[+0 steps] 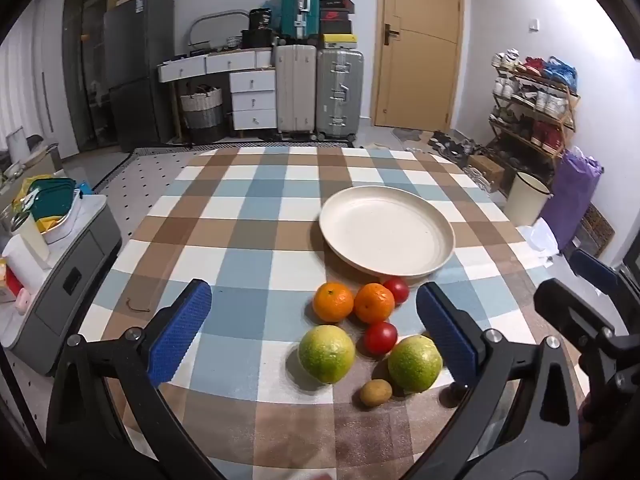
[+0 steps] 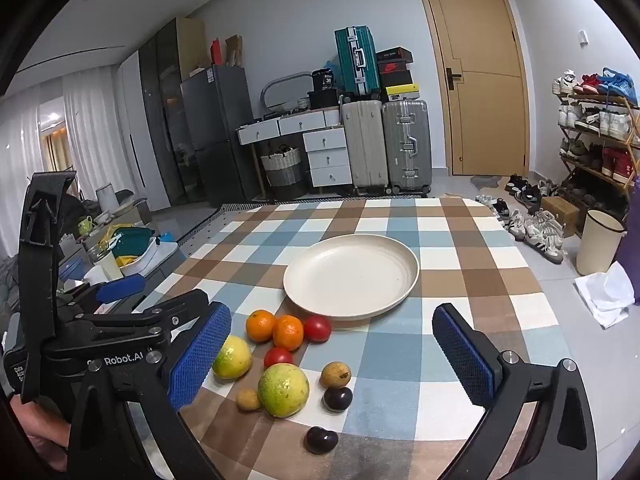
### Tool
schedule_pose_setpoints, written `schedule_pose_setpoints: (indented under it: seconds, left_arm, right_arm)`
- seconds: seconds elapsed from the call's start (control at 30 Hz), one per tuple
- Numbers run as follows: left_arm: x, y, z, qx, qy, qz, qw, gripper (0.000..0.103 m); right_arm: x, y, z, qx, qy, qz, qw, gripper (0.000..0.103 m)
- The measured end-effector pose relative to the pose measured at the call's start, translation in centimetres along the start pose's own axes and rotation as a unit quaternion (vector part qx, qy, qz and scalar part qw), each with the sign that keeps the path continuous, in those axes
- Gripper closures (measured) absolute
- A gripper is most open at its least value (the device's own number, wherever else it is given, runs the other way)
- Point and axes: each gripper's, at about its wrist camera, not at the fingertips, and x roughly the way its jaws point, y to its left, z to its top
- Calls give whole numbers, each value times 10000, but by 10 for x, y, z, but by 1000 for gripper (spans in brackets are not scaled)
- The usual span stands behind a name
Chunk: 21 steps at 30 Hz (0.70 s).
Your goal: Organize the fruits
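The left hand-held gripper (image 1: 314,330) hovers over the near part of the desk (image 1: 248,216) with its blue pads spread wide and nothing between them. Ahead of it, between the pads, lies a cluster of fruit on the checked cloth: two oranges (image 1: 333,302) side by side and touching, a red tomato (image 1: 397,290) just beyond the right-hand orange, a second tomato (image 1: 380,337) nearer, and two large green citrus fruits (image 1: 327,354), one on either side of that nearer tomato. A small brown fruit (image 1: 376,393) sits closest, just beside the right-hand green one. Beyond the cluster, slightly to the right, rests an empty cream plate (image 1: 387,232), its near rim just beside the far tomato. The right hand-held gripper (image 2: 332,352) is likewise spread open and holds nothing; the same fruit lies between and ahead of its pads, toward its left pad. From this view more fruit shows to the right of the nearer green citrus: a brown round fruit (image 2: 336,374), a dark plum (image 2: 338,399) just nearer than it, and another dark plum (image 2: 322,440) closest to the gripper, apart from the rest. The plate (image 2: 352,276) lies straight ahead, beyond the fruit.
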Motion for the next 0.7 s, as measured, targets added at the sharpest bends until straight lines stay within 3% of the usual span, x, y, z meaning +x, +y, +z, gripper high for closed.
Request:
schedule_pose_setpoints:
  seconds: [0.4, 0.7]
  left_arm:
    - [-3, 14, -7, 1, -54, 59, 10000, 1]
    - [-5, 1, -1, -16, -92, 40, 9999, 1]
  right_arm:
    - [1, 1, -2, -31, -25, -5, 10000, 0]
    - [1, 0, -1, -16, -29, 16, 10000, 0]
